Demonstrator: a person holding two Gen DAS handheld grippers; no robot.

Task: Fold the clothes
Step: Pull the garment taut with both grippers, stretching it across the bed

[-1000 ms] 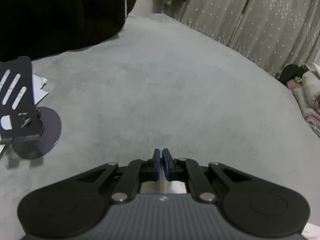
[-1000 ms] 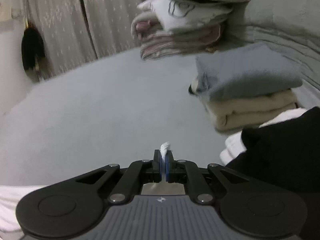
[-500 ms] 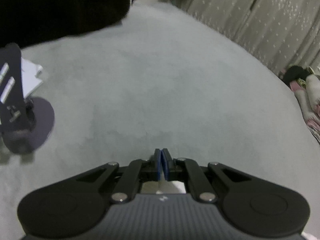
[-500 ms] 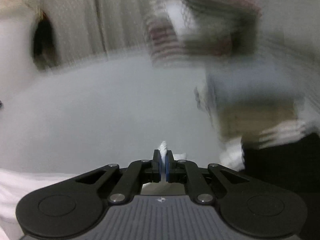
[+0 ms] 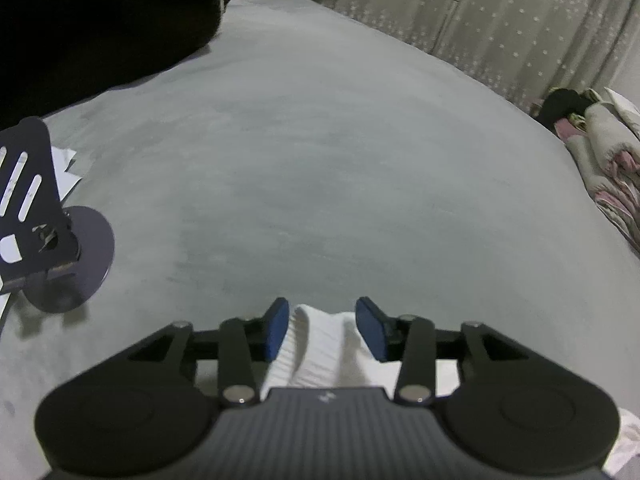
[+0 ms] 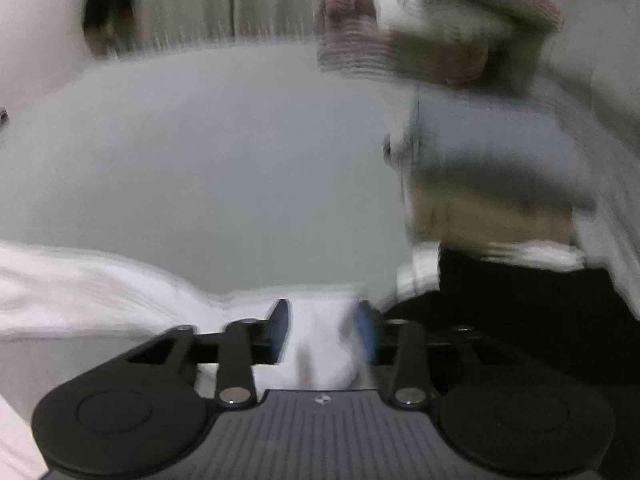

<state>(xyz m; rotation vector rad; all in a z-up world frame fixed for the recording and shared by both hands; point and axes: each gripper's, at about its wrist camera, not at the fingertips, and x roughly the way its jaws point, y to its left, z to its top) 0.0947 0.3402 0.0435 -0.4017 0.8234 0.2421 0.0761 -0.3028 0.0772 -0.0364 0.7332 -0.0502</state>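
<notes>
A white ribbed garment lies on the grey bed cover, bunched between the blue pads of my left gripper, which stands open around it without gripping. In the right wrist view the same white garment stretches to the left across the cover, and a fold of it sits loose between the spread fingers of my right gripper, also open. That view is blurred by motion.
A dark phone stand with white papers sits at the left on the grey bed cover. Stacks of folded clothes rise at the right, a black garment in front of them. Curtains hang behind.
Both grippers were shut on the white garment and have now opened, letting it go. The right wrist view has swung, leaving blur.
</notes>
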